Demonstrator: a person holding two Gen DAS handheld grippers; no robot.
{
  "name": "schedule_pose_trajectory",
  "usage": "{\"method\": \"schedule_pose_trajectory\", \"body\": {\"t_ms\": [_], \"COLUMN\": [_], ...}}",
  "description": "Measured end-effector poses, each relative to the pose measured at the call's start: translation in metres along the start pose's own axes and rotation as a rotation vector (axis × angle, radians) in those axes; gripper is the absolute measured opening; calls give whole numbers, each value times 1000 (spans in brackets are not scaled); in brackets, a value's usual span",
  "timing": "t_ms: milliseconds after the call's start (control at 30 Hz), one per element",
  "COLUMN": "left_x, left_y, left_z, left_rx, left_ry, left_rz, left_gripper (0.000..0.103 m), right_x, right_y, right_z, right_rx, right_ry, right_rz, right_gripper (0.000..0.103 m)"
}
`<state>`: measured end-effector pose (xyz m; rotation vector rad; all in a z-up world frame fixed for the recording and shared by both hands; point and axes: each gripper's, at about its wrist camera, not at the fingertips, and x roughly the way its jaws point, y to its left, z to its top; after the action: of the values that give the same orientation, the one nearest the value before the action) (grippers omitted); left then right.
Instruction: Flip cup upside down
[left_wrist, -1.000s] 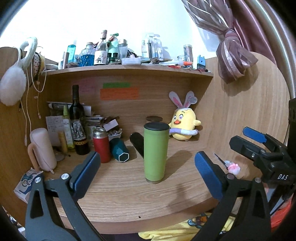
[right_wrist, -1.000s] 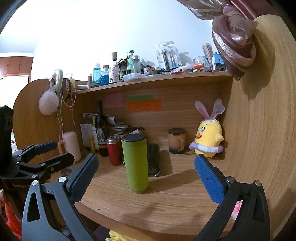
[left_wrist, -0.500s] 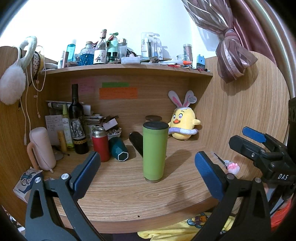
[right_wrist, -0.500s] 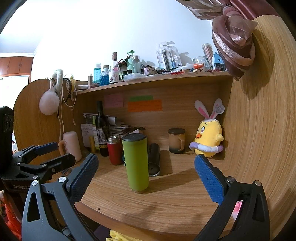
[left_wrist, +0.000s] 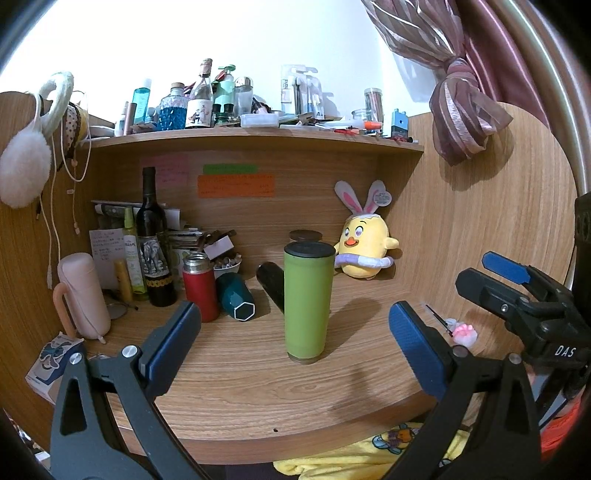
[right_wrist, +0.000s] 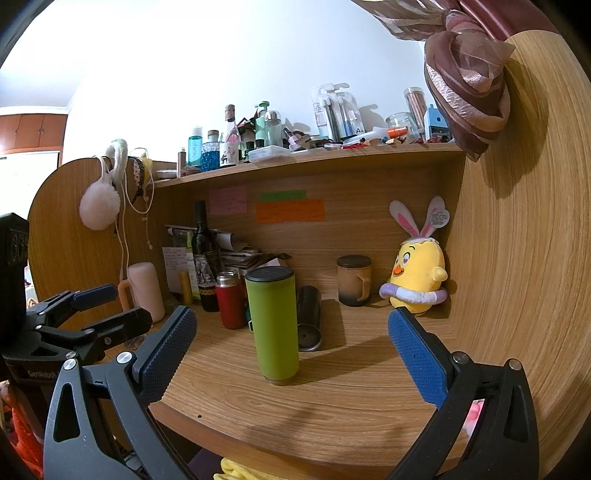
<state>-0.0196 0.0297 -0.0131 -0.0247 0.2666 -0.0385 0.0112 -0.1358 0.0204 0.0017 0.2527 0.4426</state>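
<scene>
A tall green cup (left_wrist: 306, 302) with a black end on top stands upright in the middle of the wooden desk (left_wrist: 258, 398); it also shows in the right wrist view (right_wrist: 273, 325). My left gripper (left_wrist: 295, 343) is open and empty, its jaws wide apart in front of the cup, not touching it. My right gripper (right_wrist: 291, 347) is open and empty, also short of the cup. The right gripper shows at the right of the left wrist view (left_wrist: 517, 291), and the left gripper at the left of the right wrist view (right_wrist: 92, 314).
Behind the cup lie a black tumbler (left_wrist: 271, 286) and a teal cup (left_wrist: 236, 301). A red flask (left_wrist: 199, 286), wine bottle (left_wrist: 153, 243), pink bottle (left_wrist: 81, 295), brown mug (right_wrist: 352, 280) and yellow plush chick (left_wrist: 365, 251) stand along the back. A cluttered shelf (left_wrist: 258, 129) is above.
The left wrist view has shifted slightly, and the cup sits a touch further left and higher in it. Both grippers stay open and the cup has not moved.
</scene>
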Motion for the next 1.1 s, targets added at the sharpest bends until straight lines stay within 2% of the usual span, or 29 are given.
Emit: {"method": "schedule_pose_trajectory", "body": {"t_ms": [1100], "left_x": [2], "left_y": [-6], "left_z": [0], "left_rx": [-10], "left_ry": [17], "left_rz": [-26], "left_gripper": [103], "right_x": [0], "right_y": [1], "right_z": [0], "right_rx": [2], "right_ry": [0], "right_rz": [0], "right_gripper": [103]}}
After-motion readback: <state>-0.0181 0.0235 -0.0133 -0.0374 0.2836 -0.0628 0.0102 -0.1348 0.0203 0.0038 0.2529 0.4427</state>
